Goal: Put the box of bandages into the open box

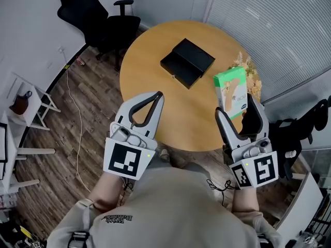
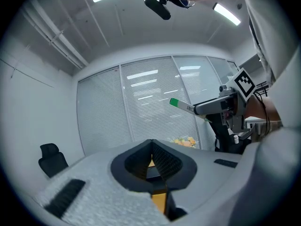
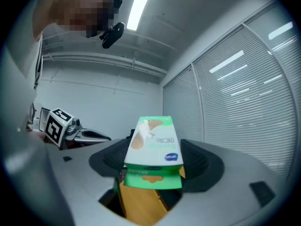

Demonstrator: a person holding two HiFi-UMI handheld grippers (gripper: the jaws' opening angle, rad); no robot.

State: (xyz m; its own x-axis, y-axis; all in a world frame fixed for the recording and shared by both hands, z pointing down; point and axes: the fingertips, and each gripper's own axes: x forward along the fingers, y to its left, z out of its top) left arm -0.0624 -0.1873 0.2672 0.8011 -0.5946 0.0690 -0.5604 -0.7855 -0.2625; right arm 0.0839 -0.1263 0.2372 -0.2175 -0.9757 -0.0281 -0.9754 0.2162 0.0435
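Note:
The green and white box of bandages is held upright over the right edge of the round wooden table, with my right gripper shut on its lower part. In the right gripper view the box of bandages stands between the pads, print facing the camera. The open black box lies on the table, farther away and to the left of the bandages. My left gripper hovers over the table's near edge, shut with nothing in it; its fingertips meet.
Dried flowers stand at the table's right rim, just behind the bandages. A black office chair is beyond the table at the left. A white rack and a cable are on the wooden floor at the left.

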